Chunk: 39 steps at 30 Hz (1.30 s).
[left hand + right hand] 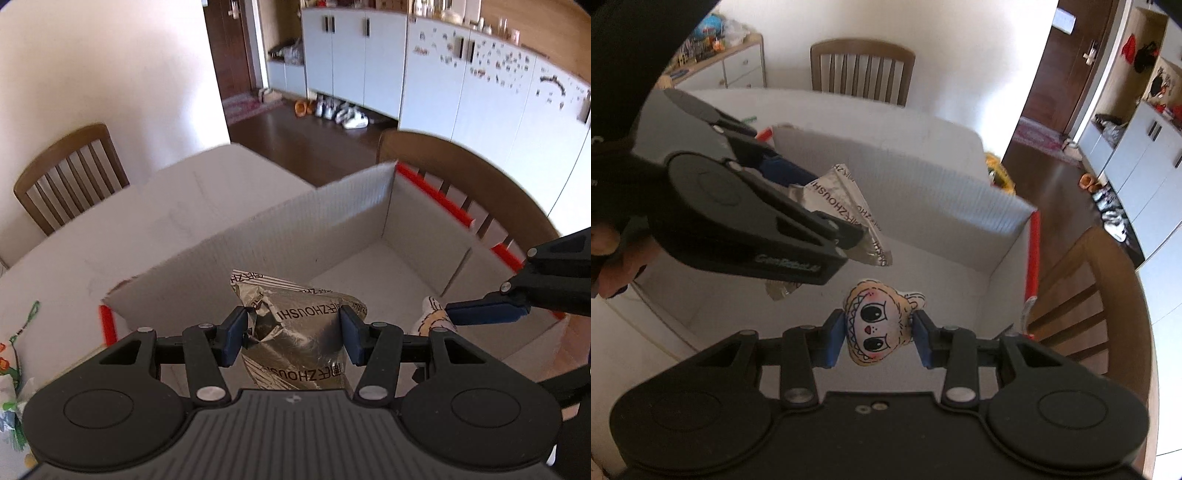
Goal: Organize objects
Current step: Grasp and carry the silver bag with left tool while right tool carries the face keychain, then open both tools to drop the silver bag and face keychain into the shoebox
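The left gripper's (293, 338) body hides the foil pouch's (303, 332) lower end in the left wrist view. The plush face's (877, 326) lower edge is hidden behind the right gripper (877, 341). Small stickers on the cabinet doors (491, 66) blur beyond reading.

We see both views in bright daylight, strongest on the white wall (110, 74) and the pale table (207, 192), where detail washes out, while the foil packet (306, 332) throws small glints. The fisheye bends the cupboards (480, 81) and chair back (1108, 295) toward black corners. Our near gripper bodies sit dark and soft, and the box's far edge (923, 166) is slightly smeared.
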Tool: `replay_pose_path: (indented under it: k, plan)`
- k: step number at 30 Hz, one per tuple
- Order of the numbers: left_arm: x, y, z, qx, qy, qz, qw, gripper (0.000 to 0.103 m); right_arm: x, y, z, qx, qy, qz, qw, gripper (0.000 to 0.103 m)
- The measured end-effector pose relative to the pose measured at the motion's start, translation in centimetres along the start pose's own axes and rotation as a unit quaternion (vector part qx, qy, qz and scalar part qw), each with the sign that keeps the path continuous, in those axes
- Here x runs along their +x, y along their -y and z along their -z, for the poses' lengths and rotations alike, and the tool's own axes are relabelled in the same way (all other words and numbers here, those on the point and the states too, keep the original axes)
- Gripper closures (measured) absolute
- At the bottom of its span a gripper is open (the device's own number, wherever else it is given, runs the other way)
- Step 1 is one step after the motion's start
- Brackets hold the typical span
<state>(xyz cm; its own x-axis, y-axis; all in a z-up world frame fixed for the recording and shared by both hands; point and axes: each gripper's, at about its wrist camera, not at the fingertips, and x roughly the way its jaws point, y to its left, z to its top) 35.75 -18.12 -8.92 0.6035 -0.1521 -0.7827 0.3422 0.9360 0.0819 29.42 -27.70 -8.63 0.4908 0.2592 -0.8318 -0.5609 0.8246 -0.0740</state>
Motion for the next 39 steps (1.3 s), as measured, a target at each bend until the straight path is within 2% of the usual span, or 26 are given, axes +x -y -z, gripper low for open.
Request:
replay_pose_path:
  k: [9,13,18,26,29,32,34,39]
  plan:
    - [3.6,-0.1,-0.4,0.004,-0.052,0.003,0.9987,0.050,3.8,1.3,0.0,0.011,-0.056,-0.018,0.998,0.066]
    - [5.0,-0.1,-0.5,0.012,-0.077,0.012,0.9969,0.050,4.4,1.3,-0.2,0.013,-0.073,-0.015,0.997,0.065]
    - [6.4,-0.3,-0.5,0.008,-0.107,0.019,0.9940,0.049,5.4,1.4,0.0,0.016,-0.090,-0.031,0.995,0.065]
    - [6.1,-1.0,-0.3,0.004,-0.106,0.022,0.9941,0.047,5.5,1.5,-0.3,0.023,-0.101,-0.033,0.994,0.063]
    - [5.7,-0.9,-0.6,0.004,-0.096,0.019,0.9952,0.046,5.4,2.0,-0.3,0.024,-0.100,-0.033,0.994,0.057]
    - [5.2,-0.8,-0.8,-0.002,-0.085,0.017,0.9962,0.045,5.3,2.0,-0.4,0.023,-0.092,-0.032,0.995,0.046]
    - [4.4,-1.0,-0.8,-0.003,-0.077,0.019,0.9969,0.041,4.9,2.0,-0.4,0.023,-0.087,-0.030,0.996,0.044]
    - [1.9,-0.9,-0.3,-0.008,-0.056,0.015,0.9983,0.040,3.4,2.2,-0.5,0.027,-0.069,-0.026,0.997,0.040]
